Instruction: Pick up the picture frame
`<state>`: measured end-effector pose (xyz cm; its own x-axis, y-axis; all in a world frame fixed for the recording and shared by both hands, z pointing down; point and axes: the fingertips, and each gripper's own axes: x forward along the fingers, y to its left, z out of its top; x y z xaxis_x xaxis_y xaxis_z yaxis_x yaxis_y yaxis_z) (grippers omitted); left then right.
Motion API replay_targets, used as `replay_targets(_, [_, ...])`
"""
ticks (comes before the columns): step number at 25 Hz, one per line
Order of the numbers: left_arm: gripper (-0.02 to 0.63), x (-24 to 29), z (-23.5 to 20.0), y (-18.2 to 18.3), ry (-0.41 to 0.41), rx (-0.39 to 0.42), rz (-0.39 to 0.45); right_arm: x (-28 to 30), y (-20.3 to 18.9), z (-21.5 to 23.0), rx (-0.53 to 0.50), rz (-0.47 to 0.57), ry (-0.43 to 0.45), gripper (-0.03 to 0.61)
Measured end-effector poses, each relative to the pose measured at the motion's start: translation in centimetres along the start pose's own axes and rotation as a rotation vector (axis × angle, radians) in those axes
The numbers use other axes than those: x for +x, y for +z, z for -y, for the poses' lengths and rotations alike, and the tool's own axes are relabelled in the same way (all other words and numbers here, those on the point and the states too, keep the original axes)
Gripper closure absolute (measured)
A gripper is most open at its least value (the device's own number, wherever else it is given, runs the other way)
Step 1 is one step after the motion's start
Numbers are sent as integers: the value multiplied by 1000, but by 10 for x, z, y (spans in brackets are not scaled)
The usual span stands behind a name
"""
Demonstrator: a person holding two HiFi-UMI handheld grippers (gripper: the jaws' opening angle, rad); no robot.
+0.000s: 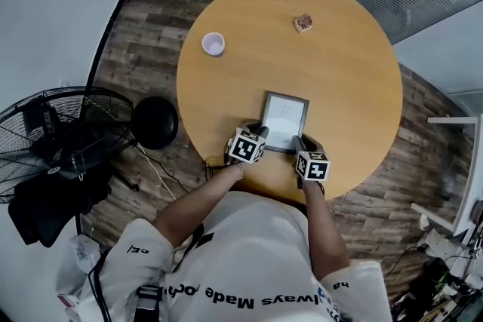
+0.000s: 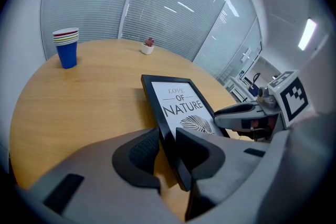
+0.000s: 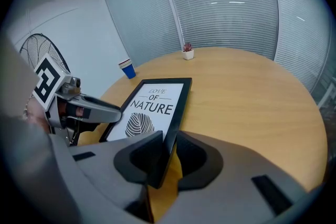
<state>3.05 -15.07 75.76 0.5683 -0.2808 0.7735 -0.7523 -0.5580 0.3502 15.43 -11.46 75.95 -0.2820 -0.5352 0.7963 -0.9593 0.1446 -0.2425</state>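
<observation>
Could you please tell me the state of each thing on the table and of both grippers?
picture frame: face up, gripped at its near corners.
left gripper: shut on the frame's left edge.
right gripper: shut on its right edge.
paper cups: stacked, upright.
potted plant: upright.

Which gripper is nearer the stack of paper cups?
Left. The left gripper clamps the picture frame at its near-left corner, the side toward the stack of paper cups; the right gripper clamps the near-right corner, farther off.
</observation>
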Motion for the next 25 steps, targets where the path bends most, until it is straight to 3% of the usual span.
replay_targets(25, [502,-25,29,15,-26,32,62,-37,7,2,8,63,-16,482])
